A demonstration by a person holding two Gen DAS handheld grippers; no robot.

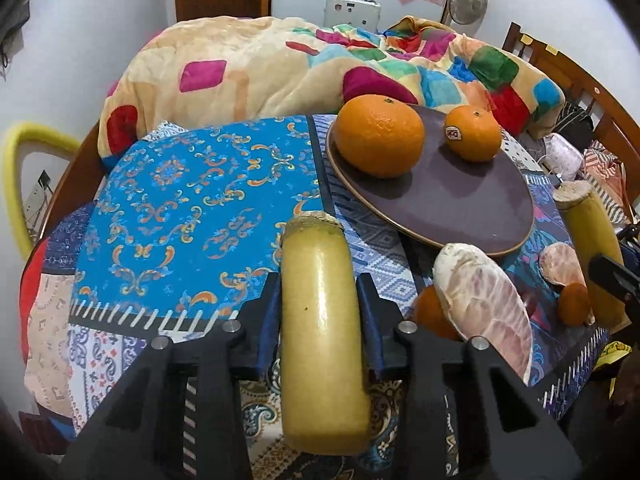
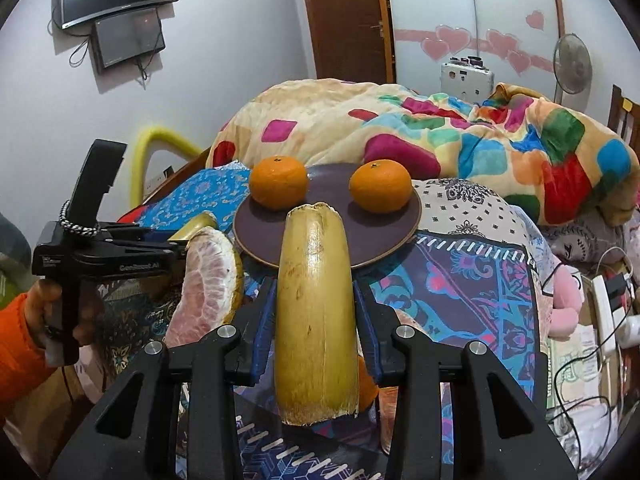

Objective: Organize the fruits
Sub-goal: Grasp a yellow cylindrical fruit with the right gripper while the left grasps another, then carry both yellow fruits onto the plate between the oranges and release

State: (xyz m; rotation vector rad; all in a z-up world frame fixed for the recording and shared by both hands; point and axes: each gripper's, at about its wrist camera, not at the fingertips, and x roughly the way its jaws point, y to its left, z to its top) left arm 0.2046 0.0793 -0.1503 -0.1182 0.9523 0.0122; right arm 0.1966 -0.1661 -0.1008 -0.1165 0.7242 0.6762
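My left gripper (image 1: 320,300) is shut on a yellow sugarcane piece (image 1: 320,320), held above the patterned cloth, left of a dark purple plate (image 1: 460,200). Two oranges (image 1: 379,134) (image 1: 473,133) sit on the plate. My right gripper (image 2: 314,300) is shut on a second yellow sugarcane piece (image 2: 314,312), in front of the same plate (image 2: 256,232) with both oranges (image 2: 279,182) (image 2: 380,186). A peeled pomelo segment (image 1: 484,304) lies near the plate's front edge; it also shows in the right wrist view (image 2: 208,280).
A second pomelo piece (image 1: 560,262) and a small orange (image 1: 574,304) lie at the right, another small orange (image 1: 430,312) by the big segment. A bunched colourful blanket (image 1: 280,64) lies behind the plate. Cables and a power strip (image 2: 604,304) are at the right.
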